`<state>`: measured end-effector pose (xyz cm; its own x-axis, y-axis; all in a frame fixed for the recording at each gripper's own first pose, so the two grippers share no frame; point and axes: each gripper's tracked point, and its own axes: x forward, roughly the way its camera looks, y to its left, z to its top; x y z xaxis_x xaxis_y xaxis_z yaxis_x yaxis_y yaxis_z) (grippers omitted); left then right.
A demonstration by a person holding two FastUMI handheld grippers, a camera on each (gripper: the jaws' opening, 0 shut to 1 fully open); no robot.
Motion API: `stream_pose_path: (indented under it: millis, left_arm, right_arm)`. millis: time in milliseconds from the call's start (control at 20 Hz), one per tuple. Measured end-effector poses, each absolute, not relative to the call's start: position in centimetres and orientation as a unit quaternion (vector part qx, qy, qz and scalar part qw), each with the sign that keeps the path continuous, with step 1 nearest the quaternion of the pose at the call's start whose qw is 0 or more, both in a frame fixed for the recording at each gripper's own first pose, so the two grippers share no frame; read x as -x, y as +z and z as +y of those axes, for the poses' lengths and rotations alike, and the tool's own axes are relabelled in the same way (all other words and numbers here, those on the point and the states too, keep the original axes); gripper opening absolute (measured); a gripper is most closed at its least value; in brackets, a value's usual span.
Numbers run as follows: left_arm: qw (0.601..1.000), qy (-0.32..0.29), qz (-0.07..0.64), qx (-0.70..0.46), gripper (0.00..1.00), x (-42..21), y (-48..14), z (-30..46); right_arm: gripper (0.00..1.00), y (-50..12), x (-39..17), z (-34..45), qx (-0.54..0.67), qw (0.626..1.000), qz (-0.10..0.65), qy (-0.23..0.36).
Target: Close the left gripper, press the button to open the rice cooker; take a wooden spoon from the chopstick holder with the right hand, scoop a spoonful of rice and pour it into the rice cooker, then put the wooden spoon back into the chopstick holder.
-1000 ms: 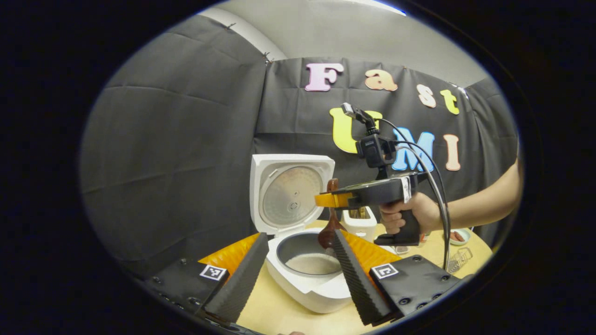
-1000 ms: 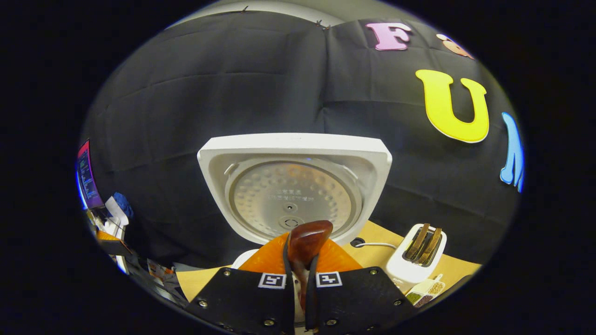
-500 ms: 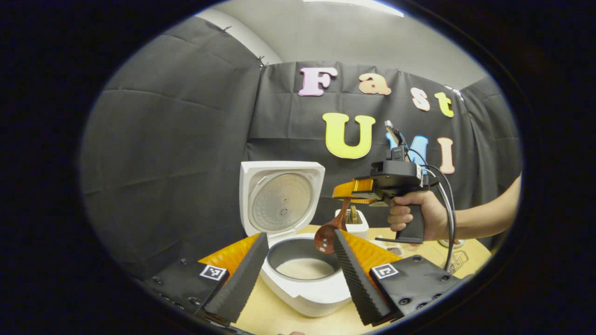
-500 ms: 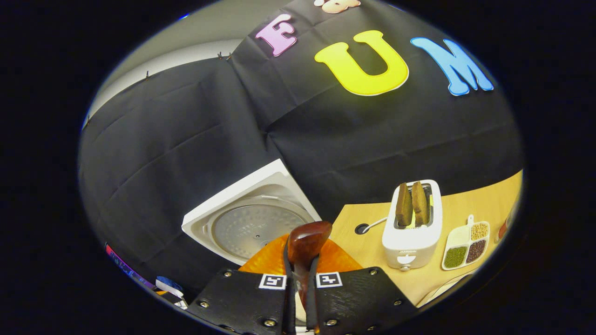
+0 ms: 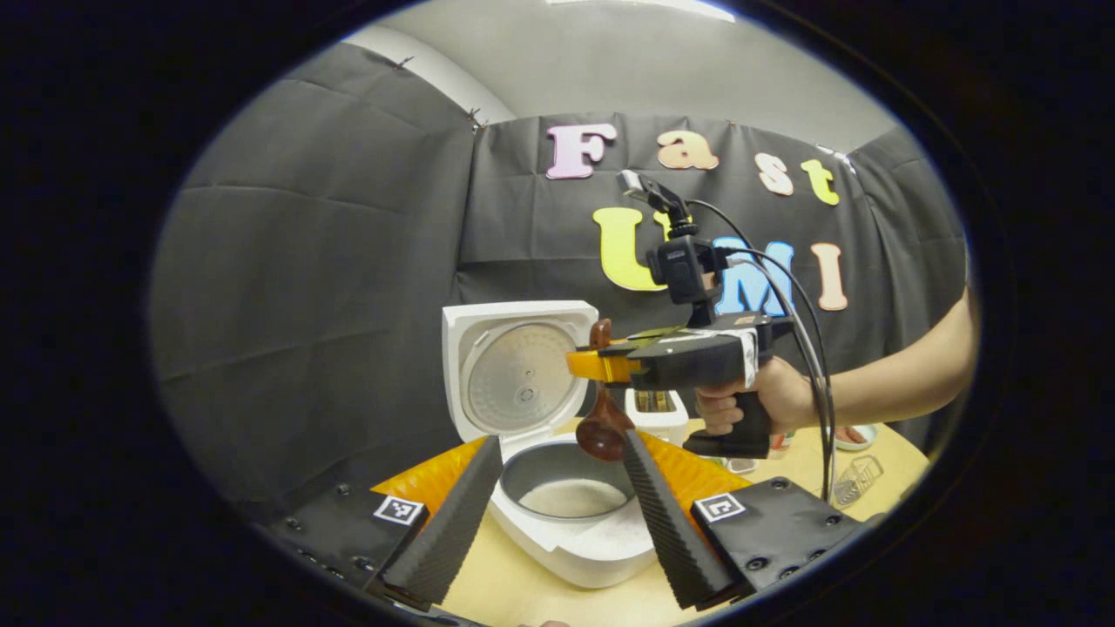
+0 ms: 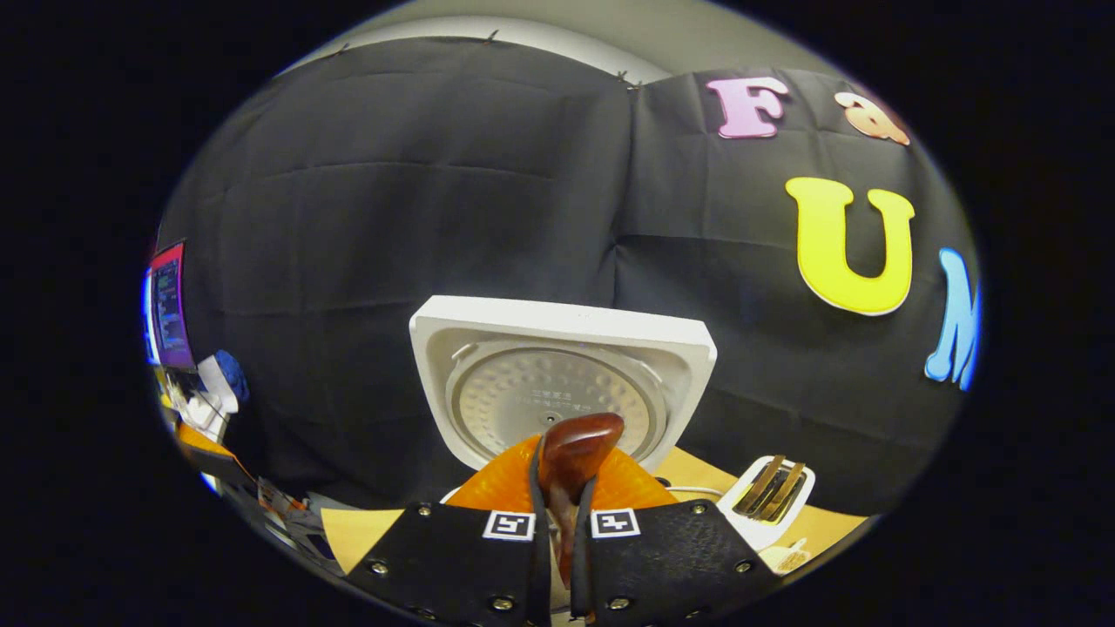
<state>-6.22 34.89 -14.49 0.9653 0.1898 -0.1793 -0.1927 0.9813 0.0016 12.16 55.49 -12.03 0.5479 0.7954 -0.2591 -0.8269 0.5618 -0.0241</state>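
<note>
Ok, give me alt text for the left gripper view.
The right gripper, held in a hand, grips a wooden spoon hanging bowl-down over the open rice cooker, which has rice in its pot. The left gripper fingers frame the cooker, open.

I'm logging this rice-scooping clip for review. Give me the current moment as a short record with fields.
rice cooker: lid up, rice in the pot
wooden spoon: hangs bowl-down over the pot's far edge
right hand-held gripper: shut on the spoon handle, held by a hand
left hand-held gripper: open, fingers either side of the cooker
toaster: on the table, right of the cooker
</note>
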Motion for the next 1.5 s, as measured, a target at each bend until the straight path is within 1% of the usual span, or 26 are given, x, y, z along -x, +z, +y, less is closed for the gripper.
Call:
stream_pose_path:
  millis: [100,200,400,500,700,900,1150,1350,1400,1500]
  left_arm:
    - [0.991,0.100,0.089,0.011,0.97,6.7,-14.4,35.3]
    - [0.991,0.095,0.087,0.018,0.98,6.7,-14.3,35.1]
    - [0.994,0.076,0.074,0.033,0.97,6.3,-13.5,34.4]
    - [0.995,0.065,0.073,0.036,0.97,6.2,-13.2,33.6]
    - [0.996,0.039,0.071,0.038,0.97,3.3,-12.6,30.0]
    - [0.997,0.011,0.069,0.039,0.97,2.3,-12.0,27.1]
    - [0.997,-0.022,0.067,0.034,0.97,1.3,-11.3,22.6]
    - [0.997,-0.035,0.064,0.031,0.97,0.8,-10.5,19.8]
    - [0.997,-0.038,0.063,0.035,0.96,0.6,-10.3,19.2]
    - [0.997,-0.038,0.063,0.035,0.97,0.5,-9.9,18.1]
  right_arm:
    - [0.09,-10.6,-13.3,54.1,0.002,0.889,0.125,0.440]
    - [0.09,-10.0,-14.3,52.3,-0.082,0.893,0.158,0.413]
    - [0.09,-8.9,-15.4,47.6,-0.186,0.887,0.196,0.373]
    - [0.09,-8.3,-15.3,45.0,-0.233,0.882,0.203,0.355]
    - [0.09,-7.8,-14.9,38.5,-0.323,0.870,0.214,0.305]
    - [0.09,-7.7,-14.1,31.4,-0.358,0.872,0.210,0.259]
    - [0.09,-7.9,-13.0,24.2,-0.358,0.888,0.193,0.218]
    - [0.09,-8.3,-11.7,18.3,-0.351,0.901,0.179,0.183]
    - [0.09,-8.4,-11.5,16.9,-0.351,0.903,0.177,0.174]
    - [0.09,-9.0,-11.3,14.3,-0.358,0.903,0.178,0.158]
